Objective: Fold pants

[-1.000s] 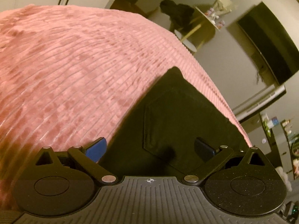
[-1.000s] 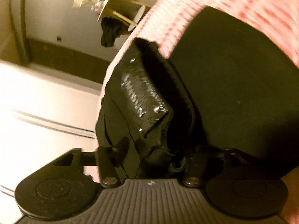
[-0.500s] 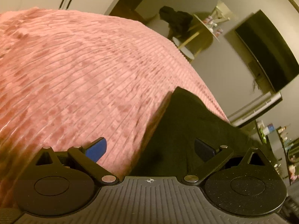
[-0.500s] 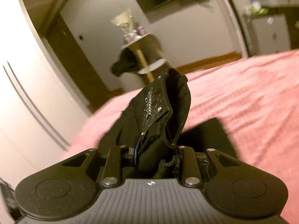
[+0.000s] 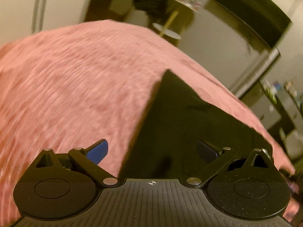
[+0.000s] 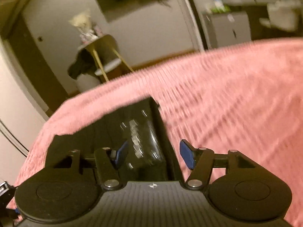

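Note:
The black pants (image 5: 189, 124) lie folded flat on the pink ribbed bedspread (image 5: 75, 87); one sharp corner points away from me. My left gripper (image 5: 153, 151) hovers above their near left edge, open, its blue pads wide apart and nothing between them. In the right wrist view the pants (image 6: 132, 132) show a shiny black belt or waistband (image 6: 144, 140) along their right edge. My right gripper (image 6: 153, 153) is above that edge with its jaws opening; the cloth lies below them on the bed and the pads do not press on it.
The pink bedspread (image 6: 227, 104) spreads wide on both sides of the pants. Beyond the bed's far edge stand a small round side table (image 6: 102, 56) with dark clothing draped on it, a wall-mounted dark screen (image 5: 251, 17) and grey cabinets (image 6: 227, 28).
My right gripper has let go of the bunched waistband it held up; the pants now lie flat on the bed. The left gripper stayed open and drew back and up a little.

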Motion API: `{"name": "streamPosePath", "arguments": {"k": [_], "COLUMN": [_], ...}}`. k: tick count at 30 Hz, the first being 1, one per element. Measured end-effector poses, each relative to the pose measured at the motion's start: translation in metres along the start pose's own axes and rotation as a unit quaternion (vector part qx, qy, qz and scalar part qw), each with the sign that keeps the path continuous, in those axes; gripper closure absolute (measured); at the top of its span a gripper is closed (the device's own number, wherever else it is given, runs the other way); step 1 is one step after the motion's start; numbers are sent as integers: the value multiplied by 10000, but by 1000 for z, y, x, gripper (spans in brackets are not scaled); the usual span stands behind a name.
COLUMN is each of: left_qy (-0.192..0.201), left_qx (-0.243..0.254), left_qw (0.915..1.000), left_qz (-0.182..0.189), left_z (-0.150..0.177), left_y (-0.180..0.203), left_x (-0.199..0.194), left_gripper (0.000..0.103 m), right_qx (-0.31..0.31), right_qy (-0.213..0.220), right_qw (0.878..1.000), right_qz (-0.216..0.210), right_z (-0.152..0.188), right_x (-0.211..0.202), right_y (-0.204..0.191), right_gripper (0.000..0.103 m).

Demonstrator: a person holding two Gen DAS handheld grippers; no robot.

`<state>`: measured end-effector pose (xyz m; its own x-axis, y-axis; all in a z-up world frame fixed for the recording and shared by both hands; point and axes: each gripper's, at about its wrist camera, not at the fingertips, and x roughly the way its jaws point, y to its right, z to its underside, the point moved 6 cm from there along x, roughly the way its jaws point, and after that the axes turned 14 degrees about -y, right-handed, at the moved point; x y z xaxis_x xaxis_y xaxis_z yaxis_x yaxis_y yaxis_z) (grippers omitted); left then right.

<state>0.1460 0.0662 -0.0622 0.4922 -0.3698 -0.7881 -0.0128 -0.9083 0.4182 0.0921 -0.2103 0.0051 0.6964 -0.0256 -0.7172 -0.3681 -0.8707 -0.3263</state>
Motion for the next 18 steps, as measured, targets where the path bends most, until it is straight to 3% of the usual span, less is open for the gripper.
{"name": "streamPosePath", "arguments": {"k": [5,11,15,18], "left_qy": [-6,-123,-234,-248], "left_qx": [793,1471,1891,2384], "left_qw": [9968,9889,9800,9656], "left_qz": [-55,-158,-573,-1004], "left_z": [-19,-47,-51,-45], "left_y": [50,114,133,139], "left_x": [18,60,102,126], "left_gripper": [1,1,1,0], "right_qx": [-1015,-1572,-1798,-1928], "right_qy": [101,-388,-1120,-919], "right_qw": [9945,9842,9719,9711], "right_qz": [248,714,1031,1066], "right_z": [-24,-45,-24,-15], "right_x": [17,74,121,126], "right_y": [-49,-67,-52,-49], "right_gripper": [85,92,98,98]}}
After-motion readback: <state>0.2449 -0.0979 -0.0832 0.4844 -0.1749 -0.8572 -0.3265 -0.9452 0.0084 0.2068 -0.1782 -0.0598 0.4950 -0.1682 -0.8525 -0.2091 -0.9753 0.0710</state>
